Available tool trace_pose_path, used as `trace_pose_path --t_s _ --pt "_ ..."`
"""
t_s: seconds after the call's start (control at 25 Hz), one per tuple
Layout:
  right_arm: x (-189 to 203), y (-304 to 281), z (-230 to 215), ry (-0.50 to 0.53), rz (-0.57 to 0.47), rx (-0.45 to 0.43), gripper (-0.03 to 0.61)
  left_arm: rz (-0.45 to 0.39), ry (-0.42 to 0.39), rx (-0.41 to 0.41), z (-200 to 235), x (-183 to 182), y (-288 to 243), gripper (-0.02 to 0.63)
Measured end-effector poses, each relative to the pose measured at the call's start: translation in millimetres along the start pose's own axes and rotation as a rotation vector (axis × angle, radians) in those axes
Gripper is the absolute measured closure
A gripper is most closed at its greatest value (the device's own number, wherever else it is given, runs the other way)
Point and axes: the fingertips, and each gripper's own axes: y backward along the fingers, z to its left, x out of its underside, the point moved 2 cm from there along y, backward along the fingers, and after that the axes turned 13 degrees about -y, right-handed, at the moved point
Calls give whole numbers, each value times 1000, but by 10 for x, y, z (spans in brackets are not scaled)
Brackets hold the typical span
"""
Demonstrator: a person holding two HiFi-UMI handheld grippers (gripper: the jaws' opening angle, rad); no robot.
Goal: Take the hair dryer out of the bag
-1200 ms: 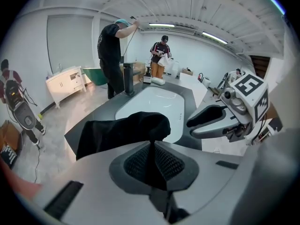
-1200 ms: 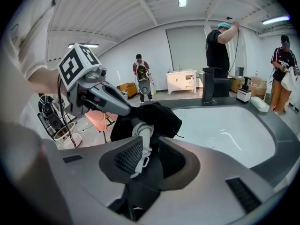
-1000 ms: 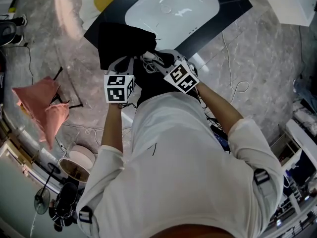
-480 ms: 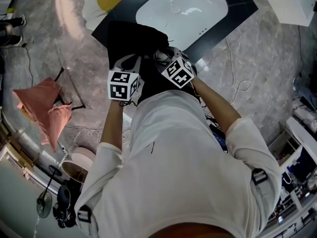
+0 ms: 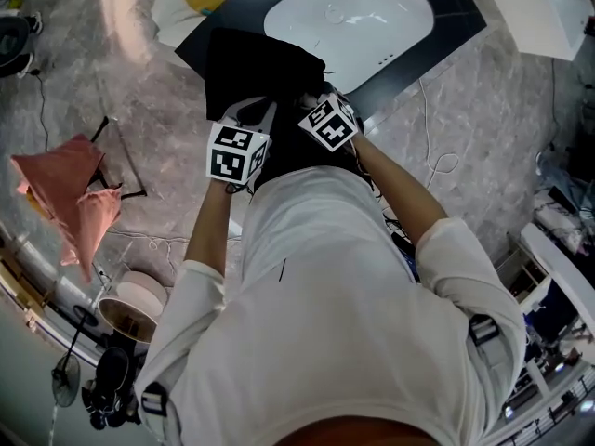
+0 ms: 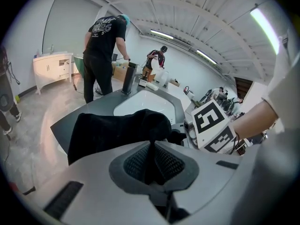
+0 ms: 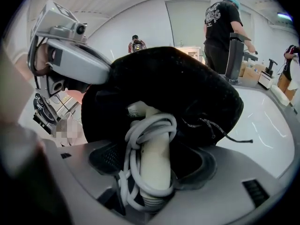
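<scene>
A black drawstring bag (image 5: 256,68) lies on the dark counter (image 5: 446,21) in front of the sink. My left gripper (image 6: 151,148) is shut on a fold of the bag's (image 6: 117,130) near rim. From the bag's mouth (image 7: 187,93) sticks the white hair dryer handle (image 7: 155,165), its white cord (image 7: 140,130) wound round it. My right gripper (image 7: 154,159) points down at it. Its jaws are opening and stand wide on either side of the handle, and the pads (image 7: 107,161) do not press on it. The dryer's head is hidden inside the bag.
A white sink basin (image 5: 353,12) sits just beyond the bag. Two people (image 6: 105,46) work at the counter's far side near a tall dark cylinder (image 7: 234,50). Pink cloth (image 5: 70,198) hangs on a rack at the left. Cables (image 5: 446,165) trail on the floor.
My right gripper has moved forward and down to the bag's mouth. The left gripper has kept its hold on the bag's rim and barely shifted.
</scene>
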Motion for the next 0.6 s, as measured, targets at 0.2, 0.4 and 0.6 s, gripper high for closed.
trace_pose_path --t_s 0.2,0.4,0.6 --pt "-5 -11 -21 0 -16 9 281 -56 -8 15 -63 1 131 414" --pt "-27 2 -28 7 -11 10 292 -10 -46 -46 62 282 408 377" --pt "-40 16 -12 17 -4 -15 301 201 -103 -116 251 930 209 374"
